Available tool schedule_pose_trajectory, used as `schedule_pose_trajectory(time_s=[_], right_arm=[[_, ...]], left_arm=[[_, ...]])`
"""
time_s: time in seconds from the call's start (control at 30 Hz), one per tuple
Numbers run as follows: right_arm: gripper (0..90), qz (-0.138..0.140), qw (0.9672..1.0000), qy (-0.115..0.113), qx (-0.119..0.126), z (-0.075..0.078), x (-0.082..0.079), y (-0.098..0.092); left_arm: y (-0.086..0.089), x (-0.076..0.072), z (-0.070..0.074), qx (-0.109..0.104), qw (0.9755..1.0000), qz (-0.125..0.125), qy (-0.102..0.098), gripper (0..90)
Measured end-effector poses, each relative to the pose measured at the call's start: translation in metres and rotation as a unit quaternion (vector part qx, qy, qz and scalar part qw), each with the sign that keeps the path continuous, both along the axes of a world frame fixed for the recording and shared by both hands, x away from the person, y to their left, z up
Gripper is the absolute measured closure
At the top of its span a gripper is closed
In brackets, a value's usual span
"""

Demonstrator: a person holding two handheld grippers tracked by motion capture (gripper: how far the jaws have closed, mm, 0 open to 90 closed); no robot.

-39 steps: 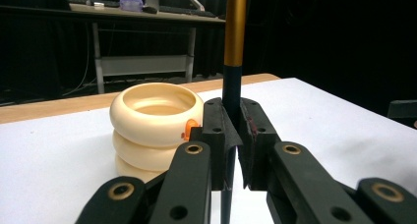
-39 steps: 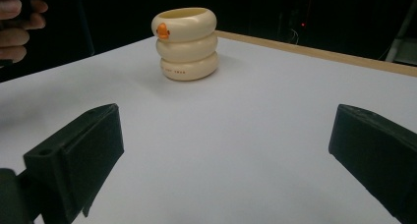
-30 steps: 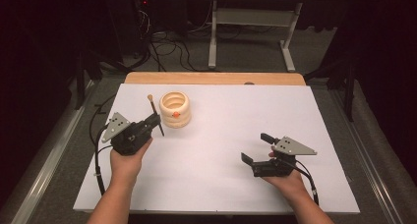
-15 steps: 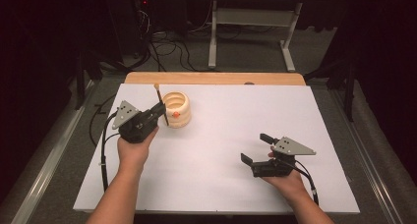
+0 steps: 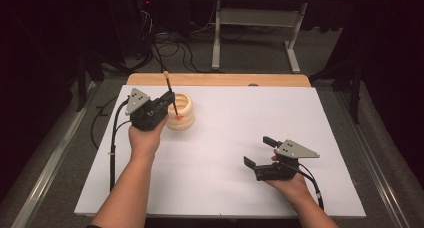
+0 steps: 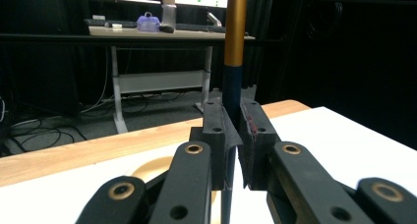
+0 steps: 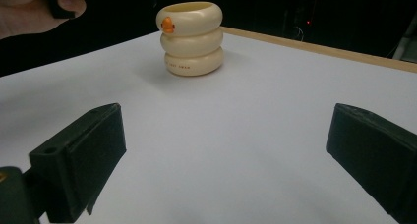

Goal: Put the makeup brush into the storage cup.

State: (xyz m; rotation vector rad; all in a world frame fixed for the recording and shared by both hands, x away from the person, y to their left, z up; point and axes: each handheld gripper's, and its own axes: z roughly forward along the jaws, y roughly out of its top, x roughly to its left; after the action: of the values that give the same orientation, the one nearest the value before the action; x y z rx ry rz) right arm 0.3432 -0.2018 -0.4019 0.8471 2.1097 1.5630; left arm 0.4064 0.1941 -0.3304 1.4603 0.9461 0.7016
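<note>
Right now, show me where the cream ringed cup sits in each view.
High view: cream ringed cup, upper left, by the left gripper clamping a stick.
Left gripper view: its rim, low, behind the jaws.
Right gripper view: top, left of centre.
Shared landmark: the wooden strip along the table's far edge.

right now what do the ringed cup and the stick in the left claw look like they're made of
The ringed cup: cream, smooth, softly glossy, with an orange bump; it looks like moulded plastic or glazed ceramic.
The stick: golden-brown upper shaft and dark blue lower part, likely varnished, painted wood, though unconfirmed. The left claw clamps it.

cream holder (image 5: 181, 113), blue-and-gold stick (image 6: 233, 52)
</note>
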Motion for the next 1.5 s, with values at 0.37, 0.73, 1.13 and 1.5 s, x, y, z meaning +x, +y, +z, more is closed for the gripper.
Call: schedule_pose_trajectory(time_s=[0.37, 0.73, 1.13, 1.5], right_arm=[[3.3, 0.002, 1.0000, -0.007, 0.000, 0.000, 0.000, -0.001], [4.0, 0.007, 0.9999, -0.007, -0.002, 0.000, -0.001, 0.000], [4.2, 0.011, 0.9999, -0.006, -0.003, -0.001, -0.001, 0.001], [3.2, 0.012, 0.9999, -0.009, -0.001, -0.001, -0.001, 0.001]], left_arm=[[0.000, 0.014, -0.002, 0.002, 0.9999, 0.010, -0.002, 83.2], [0.006, 0.024, -0.008, 0.002, 0.9997, 0.024, 0.000, 83.2], [0.004, 0.028, -0.016, 0.009, 0.9997, 0.024, 0.005, 83.2], [0.003, 0.030, -0.024, 0.012, 0.9995, 0.027, 0.013, 83.2]])
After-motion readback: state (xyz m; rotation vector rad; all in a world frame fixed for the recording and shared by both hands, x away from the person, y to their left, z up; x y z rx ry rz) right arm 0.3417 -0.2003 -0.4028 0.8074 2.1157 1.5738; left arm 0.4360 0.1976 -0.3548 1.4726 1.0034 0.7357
